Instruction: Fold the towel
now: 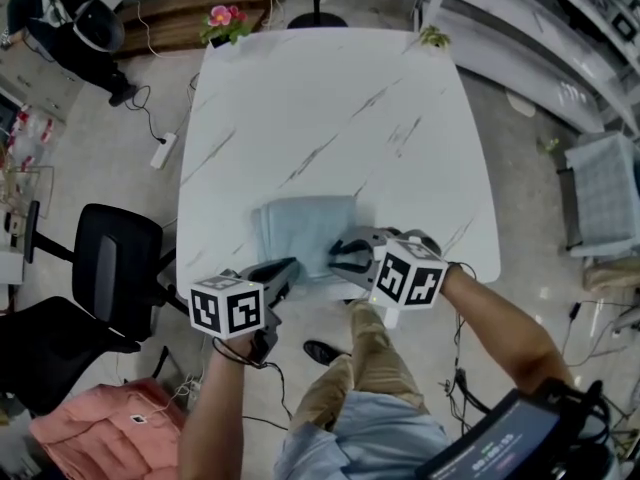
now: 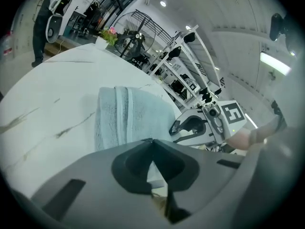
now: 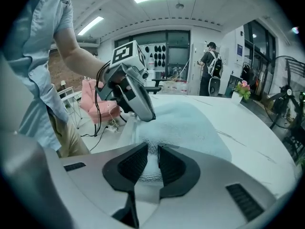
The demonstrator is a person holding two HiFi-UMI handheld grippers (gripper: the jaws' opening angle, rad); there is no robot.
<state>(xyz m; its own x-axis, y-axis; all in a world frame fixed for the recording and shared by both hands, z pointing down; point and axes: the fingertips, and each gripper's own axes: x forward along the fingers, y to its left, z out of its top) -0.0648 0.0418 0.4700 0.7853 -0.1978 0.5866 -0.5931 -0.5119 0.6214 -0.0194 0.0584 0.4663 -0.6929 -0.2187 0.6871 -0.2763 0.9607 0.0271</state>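
White and grey-veined, the bench [image 1: 300,98] is carrying the towel [image 1: 305,230] close to its near edge, right in front of you. The towel is lying as a small pale-blue rectangle, already folded down. You are working at its near edge with both tools.

Your right tool [image 3: 153,151] is clamping the near right corner. Terry is bunching up between its ribbed pads, so that side is looking secure. Your left tool [image 2: 152,141] is clenched, its tips meeting at the near left corner. I am not seeing cloth between them for certain, so you may be pinching only the thinnest edge, or nothing at all.

Judging from this, you are setting up the next fold, away from you across the bench. To do it well, be checking that left grip before lifting. If the corner is slipping, reopen and take a deeper bite through all the layers. Then be raising both corners together, keeping them level and the edge between them taut. Carry them over to the far edge and lay them down square.

Beyond the towel, a flower pot [image 1: 222,18] is sitting at the bench's far left corner, well apart, and a black chair [image 1: 115,258] is standing to your left.
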